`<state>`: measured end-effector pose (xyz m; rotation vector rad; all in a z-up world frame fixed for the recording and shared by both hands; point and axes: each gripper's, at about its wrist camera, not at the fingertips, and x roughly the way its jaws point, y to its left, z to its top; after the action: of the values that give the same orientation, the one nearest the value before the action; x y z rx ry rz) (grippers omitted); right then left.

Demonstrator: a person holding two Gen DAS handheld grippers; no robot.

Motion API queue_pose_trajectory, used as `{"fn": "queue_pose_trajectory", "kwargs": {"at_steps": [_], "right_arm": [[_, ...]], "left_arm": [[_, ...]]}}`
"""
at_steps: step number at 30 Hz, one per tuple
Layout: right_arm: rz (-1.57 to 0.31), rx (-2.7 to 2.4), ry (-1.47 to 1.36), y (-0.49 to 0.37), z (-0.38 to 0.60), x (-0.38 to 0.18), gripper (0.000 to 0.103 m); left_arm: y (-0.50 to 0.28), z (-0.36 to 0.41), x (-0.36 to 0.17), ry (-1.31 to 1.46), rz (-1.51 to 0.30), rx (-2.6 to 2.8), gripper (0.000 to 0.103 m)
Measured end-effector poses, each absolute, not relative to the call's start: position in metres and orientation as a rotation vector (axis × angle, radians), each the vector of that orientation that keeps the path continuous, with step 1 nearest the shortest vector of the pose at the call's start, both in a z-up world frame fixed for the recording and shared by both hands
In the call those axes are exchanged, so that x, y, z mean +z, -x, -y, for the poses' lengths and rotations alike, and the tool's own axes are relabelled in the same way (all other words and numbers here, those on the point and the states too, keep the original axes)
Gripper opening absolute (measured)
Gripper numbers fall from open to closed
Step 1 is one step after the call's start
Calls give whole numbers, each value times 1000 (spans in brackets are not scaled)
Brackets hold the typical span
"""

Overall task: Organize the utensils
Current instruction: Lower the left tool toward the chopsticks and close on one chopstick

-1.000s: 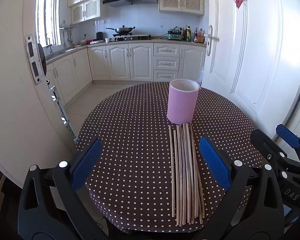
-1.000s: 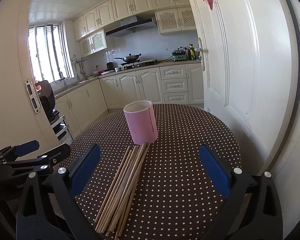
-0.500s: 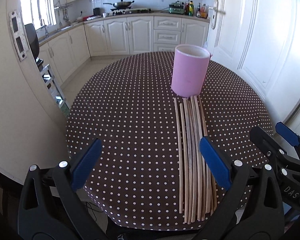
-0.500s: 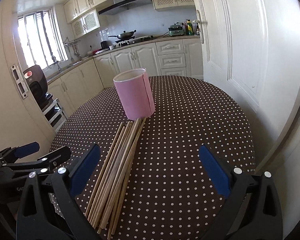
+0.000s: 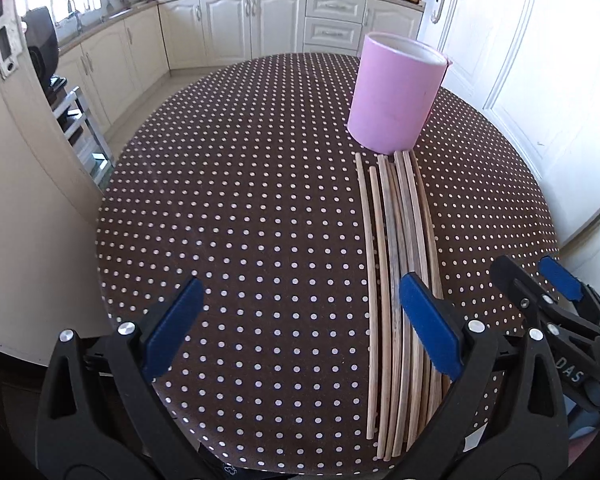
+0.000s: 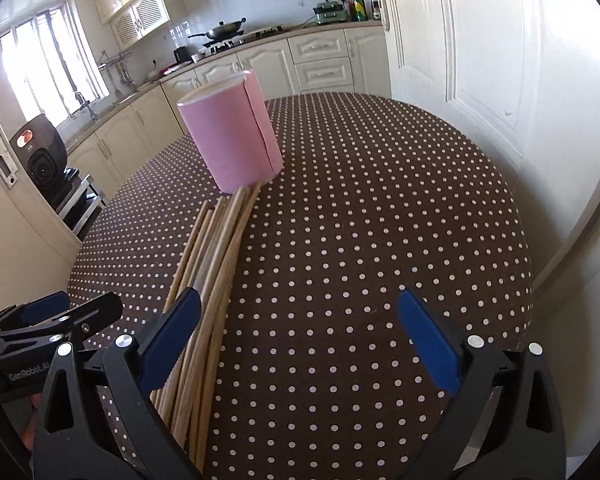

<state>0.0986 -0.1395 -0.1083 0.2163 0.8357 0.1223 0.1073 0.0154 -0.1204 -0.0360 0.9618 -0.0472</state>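
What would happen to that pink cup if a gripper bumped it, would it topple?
Probably fairly easily. The pink cup stands tall for its base, and it looks like thin rolled material with a seam down the side, so it is likely light. The chopsticks lie with their far tips near its foot, so pushing them forward might nudge or slide it across the dotted tablecloth.

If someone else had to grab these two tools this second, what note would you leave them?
Left hand-held gripper: open, empty, low over the table's near edge.
Right hand-held gripper: open, empty, beside it.
Chopsticks: all lying flat in a bundle on the dotted tablecloth, far tips at the foot of the pink cup.
Done: nothing shows in the cup from here.
Left: pick up the chopsticks and stand them in the cup.
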Motion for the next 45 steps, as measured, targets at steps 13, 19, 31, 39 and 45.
{"fn": "queue_pose_trajectory", "kwargs": {"at_steps": [13,19,31,39,45], "right_arm": [[-782,124,-249,-101,156,-115,95],[-694,87,-234,-99,162,-108,95],[-603,-22,-209,-110,173,-100,95],[-643,0,-176,-124,163,-106,95],[-660,15,-156,-133,155,-108,95]], "left_arm": [[-137,-5,-145,56,-1032,-99,96],[-151,2,-148,33,-1036,-94,90],[-179,2,-150,42,-1052,-62,86],[-200,2,-154,-11,-1052,-32,83],[-214,1,-162,-12,-1085,-50,78]]}}
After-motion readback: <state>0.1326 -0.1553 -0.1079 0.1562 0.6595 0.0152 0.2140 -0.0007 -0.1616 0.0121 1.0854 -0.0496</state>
